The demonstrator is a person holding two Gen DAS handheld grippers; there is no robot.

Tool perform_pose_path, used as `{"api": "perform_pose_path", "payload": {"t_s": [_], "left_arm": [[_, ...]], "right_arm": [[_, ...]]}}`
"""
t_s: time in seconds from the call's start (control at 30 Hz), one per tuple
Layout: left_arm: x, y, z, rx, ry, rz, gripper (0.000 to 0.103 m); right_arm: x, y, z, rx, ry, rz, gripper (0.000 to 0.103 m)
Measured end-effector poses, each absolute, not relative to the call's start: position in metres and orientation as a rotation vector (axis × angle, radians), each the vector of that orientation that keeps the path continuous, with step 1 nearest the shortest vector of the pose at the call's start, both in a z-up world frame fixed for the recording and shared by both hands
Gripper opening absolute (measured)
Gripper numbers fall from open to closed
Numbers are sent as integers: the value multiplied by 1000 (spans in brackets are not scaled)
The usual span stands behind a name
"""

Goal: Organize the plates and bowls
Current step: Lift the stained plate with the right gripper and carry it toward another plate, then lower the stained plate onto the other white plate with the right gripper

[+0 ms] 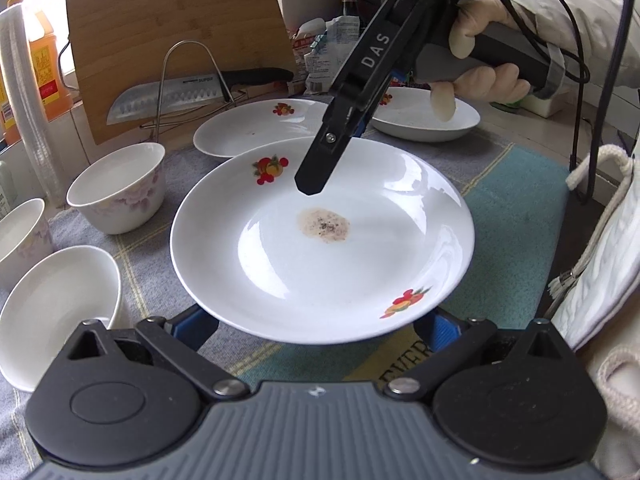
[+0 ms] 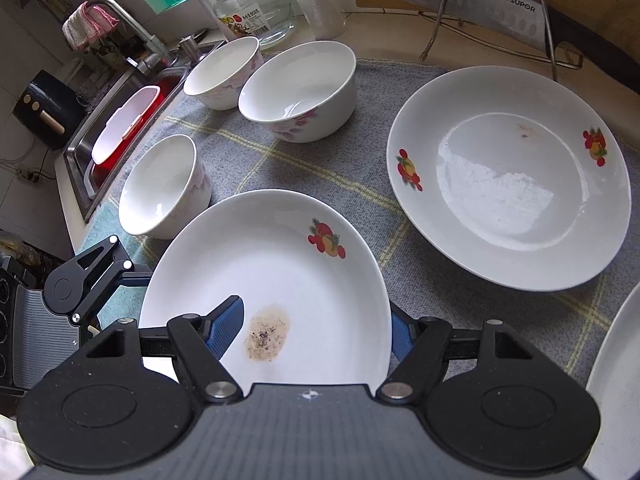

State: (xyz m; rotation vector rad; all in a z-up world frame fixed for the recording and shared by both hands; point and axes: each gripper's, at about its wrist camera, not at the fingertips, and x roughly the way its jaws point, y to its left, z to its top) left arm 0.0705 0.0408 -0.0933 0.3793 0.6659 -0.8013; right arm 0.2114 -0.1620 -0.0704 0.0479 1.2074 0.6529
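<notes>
A white plate (image 1: pixel 320 248) (image 2: pixel 280 272) with fruit decals and a brown stain in its middle is held slightly above the mat. My right gripper (image 2: pixel 316 312) (image 1: pixel 320 176) is shut on its rim, one finger on top and the other underneath. My left gripper (image 1: pixel 316 336) (image 2: pixel 136 276) stands open on the opposite side, its blue fingers (image 1: pixel 192 328) tucked under the plate's near rim. Two more decal plates lie on the mat: one (image 1: pixel 260 128) (image 2: pixel 508 176) beside it, another (image 1: pixel 424 116) (image 2: pixel 616 380) farther off. Three white bowls (image 2: pixel 298 88) (image 2: pixel 222 72) (image 2: pixel 164 188) stand close together.
A grey and teal mat (image 2: pixel 328 168) covers the counter. A knife (image 1: pixel 168 96) rests on a wire rack against a wooden board (image 1: pixel 172 40). A sink (image 2: pixel 120 128) with a red basin lies past the bowls. A glass jar (image 2: pixel 252 4) and an oil bottle (image 1: pixel 44 60) stand at the back.
</notes>
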Motion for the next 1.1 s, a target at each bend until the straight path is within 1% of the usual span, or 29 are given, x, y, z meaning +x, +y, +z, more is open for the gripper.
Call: {"api": "perform_pose_path", "payload": {"t_s": [0.37, 1.1], "left_arm": [[83, -13, -79, 421, 626, -927, 102], [107, -147, -84, 454, 575, -1126, 102]], "right_arm": [[188, -226, -49, 83, 1148, 543, 78], [162, -370, -37, 155, 1075, 313, 78]]}}
